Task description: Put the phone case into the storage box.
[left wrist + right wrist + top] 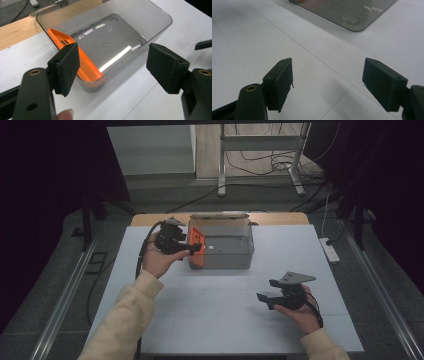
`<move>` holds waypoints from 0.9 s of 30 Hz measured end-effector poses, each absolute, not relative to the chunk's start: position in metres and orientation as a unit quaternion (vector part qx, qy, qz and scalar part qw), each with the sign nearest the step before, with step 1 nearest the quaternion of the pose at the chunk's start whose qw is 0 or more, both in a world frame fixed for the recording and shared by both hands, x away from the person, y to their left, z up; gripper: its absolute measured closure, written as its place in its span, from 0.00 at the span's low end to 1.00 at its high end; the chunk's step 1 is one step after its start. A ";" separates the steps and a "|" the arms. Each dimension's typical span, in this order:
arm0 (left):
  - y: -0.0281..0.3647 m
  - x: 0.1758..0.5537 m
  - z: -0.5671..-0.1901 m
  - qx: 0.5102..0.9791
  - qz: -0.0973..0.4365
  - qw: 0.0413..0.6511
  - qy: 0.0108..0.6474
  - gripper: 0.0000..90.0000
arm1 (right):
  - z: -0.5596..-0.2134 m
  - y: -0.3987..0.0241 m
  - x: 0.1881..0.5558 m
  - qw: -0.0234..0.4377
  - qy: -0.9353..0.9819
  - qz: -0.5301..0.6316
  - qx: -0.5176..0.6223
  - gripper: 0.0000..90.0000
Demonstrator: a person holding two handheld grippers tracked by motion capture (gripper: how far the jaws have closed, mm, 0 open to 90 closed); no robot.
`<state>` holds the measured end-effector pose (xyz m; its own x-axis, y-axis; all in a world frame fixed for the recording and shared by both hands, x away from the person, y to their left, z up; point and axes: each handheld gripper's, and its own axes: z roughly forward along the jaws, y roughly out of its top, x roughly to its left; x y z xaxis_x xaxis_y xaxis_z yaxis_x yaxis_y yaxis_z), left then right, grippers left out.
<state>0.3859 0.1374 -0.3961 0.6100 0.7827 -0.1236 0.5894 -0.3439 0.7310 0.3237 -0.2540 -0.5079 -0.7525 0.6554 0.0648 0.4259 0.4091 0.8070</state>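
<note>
A clear grey plastic box (227,245) stands at the far middle of the white table (210,320). A flat orange plate (197,260) leans inside it against the left end wall. My left gripper (194,246) hovers at that left end, open, with nothing between its jaws. In the left gripper view the orange plate (82,62) slants down into the box (155,22), just beyond the left gripper (112,62). My right gripper (265,290) is held low over the table at the front right, open and empty. In the right gripper view, the right gripper (328,80) points at bare table, with a box corner (352,12) farther off.
A wooden strip (280,218) runs along the table's far edge behind the box. A white power strip (330,250) lies on the floor to the right. A metal stand (260,165) and loose cables sit on the floor beyond.
</note>
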 end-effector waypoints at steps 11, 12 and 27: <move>0.150 0.354 -0.410 0.810 0.132 0.411 0.396 0.28 | -0.507 -0.258 0.322 0.131 0.824 0.442 0.330 0.27; 0.151 0.351 -0.411 0.810 0.132 0.412 0.396 0.28 | -0.507 -0.258 0.322 0.133 0.824 0.440 0.331 0.27; 0.177 0.306 -0.446 0.803 0.134 0.430 0.391 0.26 | -0.508 -0.259 0.323 0.130 0.823 0.443 0.332 0.27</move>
